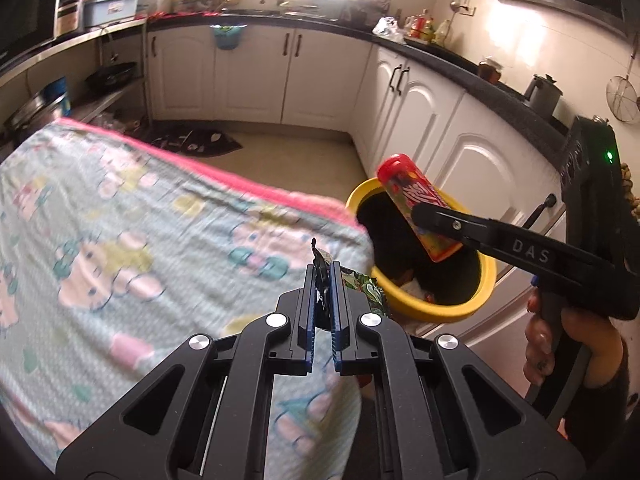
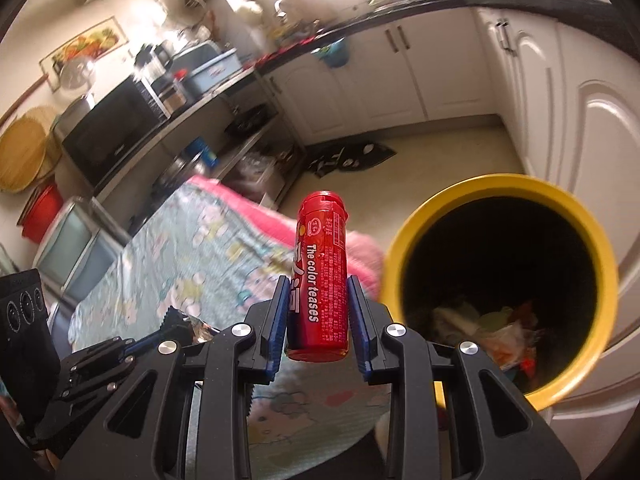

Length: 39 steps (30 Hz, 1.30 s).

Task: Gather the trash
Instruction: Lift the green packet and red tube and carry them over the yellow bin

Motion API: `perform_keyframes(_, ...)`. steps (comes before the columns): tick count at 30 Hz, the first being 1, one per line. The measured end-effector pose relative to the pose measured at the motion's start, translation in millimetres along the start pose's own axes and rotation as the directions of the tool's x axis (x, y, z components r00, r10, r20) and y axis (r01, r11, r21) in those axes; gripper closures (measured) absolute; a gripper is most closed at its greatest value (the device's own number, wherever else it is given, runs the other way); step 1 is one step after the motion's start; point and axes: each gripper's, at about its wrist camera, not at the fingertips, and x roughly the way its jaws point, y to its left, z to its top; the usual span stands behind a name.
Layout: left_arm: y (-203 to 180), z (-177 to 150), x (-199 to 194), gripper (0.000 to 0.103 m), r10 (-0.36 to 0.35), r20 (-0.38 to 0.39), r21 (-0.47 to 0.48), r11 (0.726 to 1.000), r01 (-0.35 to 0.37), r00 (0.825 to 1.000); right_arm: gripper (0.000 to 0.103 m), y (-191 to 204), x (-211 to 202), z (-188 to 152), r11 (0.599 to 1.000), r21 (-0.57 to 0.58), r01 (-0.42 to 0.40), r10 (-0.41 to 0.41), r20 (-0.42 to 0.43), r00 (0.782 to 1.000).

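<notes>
Right gripper (image 2: 318, 312) clamps a red candy tube (image 2: 322, 276) w/ yellow bin (image 2: 600, 272) at its 3 o'clock. Left gripper (image 1: 324, 280) pinches a crinkled wrapper (image 1: 320, 276), bin at 2 o'clock, beside the tabletop's cloth (image 1: 140, 240).

The wrapper (image 1: 321, 276) shows only as a thin edge between the left gripper's (image 1: 323, 280) pads — its print is unreadable. The bin's (image 2: 592, 248) depths are dark, the trash there a blur. The tube's (image 2: 320, 280) small print is too fine to read.
</notes>
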Motion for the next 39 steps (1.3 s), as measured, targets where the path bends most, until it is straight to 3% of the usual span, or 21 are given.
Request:
perform_keyframes(22,-80.6,51.2,40.9,0.1,-0.089,0.056,0.095,0.992,0.084,0.994,0.076,-74.1,-55.0,18.1,0.983,0.131,0.133,-0.151,0.144,0.978)
perform_keyframes(33,-99.4,64.6,72.3,0.1,-0.076,0.052,0.114,0.991,0.07,0.996,0.076,-98.9,-53.5,9.2,0.961,0.149,0.232,-0.252,0.128,0.959)
perform_keyframes(39,-100.3,68.6,90.8,0.1,-0.068,0.037,0.103,0.993,0.064,0.997,0.075,-111.5,-40.1,0.9,0.954,0.163,0.251,-0.267,0.086,0.96)
